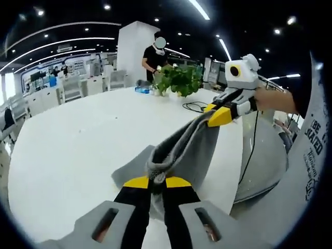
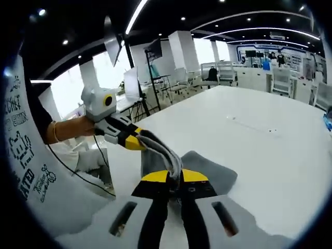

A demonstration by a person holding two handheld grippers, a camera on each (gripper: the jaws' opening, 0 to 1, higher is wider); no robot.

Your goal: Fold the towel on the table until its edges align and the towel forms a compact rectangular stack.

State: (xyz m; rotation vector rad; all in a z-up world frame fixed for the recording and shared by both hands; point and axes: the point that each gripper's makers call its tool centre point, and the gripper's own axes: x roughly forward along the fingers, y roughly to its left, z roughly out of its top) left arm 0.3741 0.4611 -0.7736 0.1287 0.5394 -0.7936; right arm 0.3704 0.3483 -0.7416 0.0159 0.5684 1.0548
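Observation:
A grey towel hangs lifted above the white table, its lower part still resting on the tabletop. My left gripper is shut on one bunched corner of it. My right gripper enters from the right, shut on the other top corner. In the right gripper view, my right gripper pinches the towel, and my left gripper holds the far corner, with the top edge stretched between them.
A potted green plant and a black cable lie at the table's far side, where a person stands. A hand and printed white sleeve show at the left. Chairs line the far table edge.

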